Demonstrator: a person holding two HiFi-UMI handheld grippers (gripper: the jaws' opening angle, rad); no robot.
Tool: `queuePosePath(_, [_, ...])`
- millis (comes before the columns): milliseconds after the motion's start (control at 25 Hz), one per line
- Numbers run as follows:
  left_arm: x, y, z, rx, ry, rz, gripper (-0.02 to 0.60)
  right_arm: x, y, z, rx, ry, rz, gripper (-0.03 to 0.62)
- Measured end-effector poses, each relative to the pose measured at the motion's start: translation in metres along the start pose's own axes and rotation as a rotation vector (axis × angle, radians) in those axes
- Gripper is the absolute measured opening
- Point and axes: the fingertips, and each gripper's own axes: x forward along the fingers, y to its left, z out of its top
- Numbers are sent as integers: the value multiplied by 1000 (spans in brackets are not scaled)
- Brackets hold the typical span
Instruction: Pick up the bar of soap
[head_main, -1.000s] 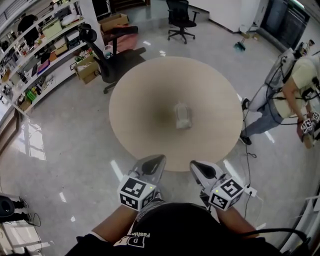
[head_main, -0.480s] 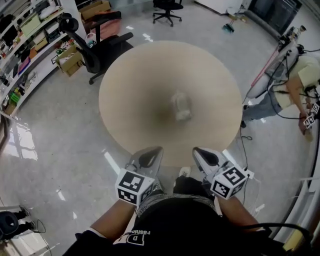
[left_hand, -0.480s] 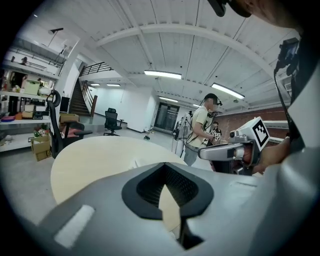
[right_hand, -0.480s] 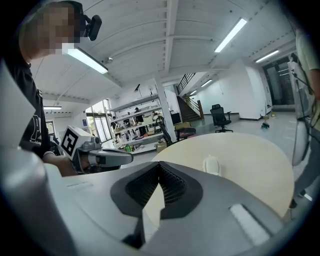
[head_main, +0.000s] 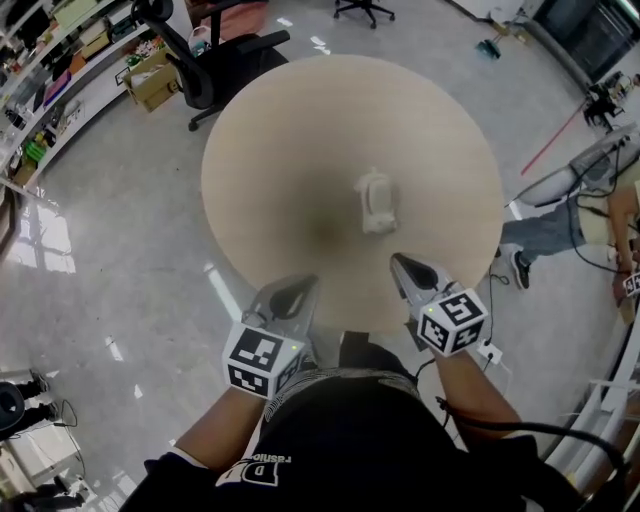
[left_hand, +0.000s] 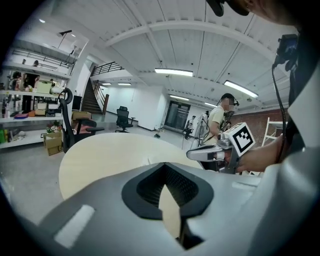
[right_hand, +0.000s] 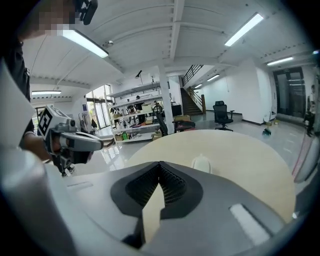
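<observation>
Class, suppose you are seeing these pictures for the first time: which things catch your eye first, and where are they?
The big round table fills the middle of the head view, with a pale bar of soap lying near its centre. At its near edge the left hand-held gripper and the right hand-held gripper point inward, both shut and empty.

We record that the head view now stands closer to the bench (head_main: 270, 150), which fills more of the frame than a second ago. The bar of soap (head_main: 377, 201) now lies nearer the viewer, and its outline reads sharp where it was blurred. The right hand-held gripper (head_main: 403, 265) has advanced further over the bench's near edge, towards the soap. The other person (head_main: 548, 232) at the right has slid towards the frame's border, mostly legs showing.
</observation>
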Motion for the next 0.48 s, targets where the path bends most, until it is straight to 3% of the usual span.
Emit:
queuePosePath(160, [15, 5, -9, -9, 33, 21, 6, 35, -43, -12, -63, 59, -70, 9])
queuePosePath(320, [32, 11, -14, -25, 50, 21, 6, 76, -78, -23, -33, 113, -111, 17])
queuePosePath(360, [36, 12, -16, -29, 57, 19, 6, 87, -84, -25, -24, 128, -113, 104])
queuePosePath(480, [50, 13, -20, -29, 79, 11, 6, 114, -106, -28, -8, 152, -143, 135])
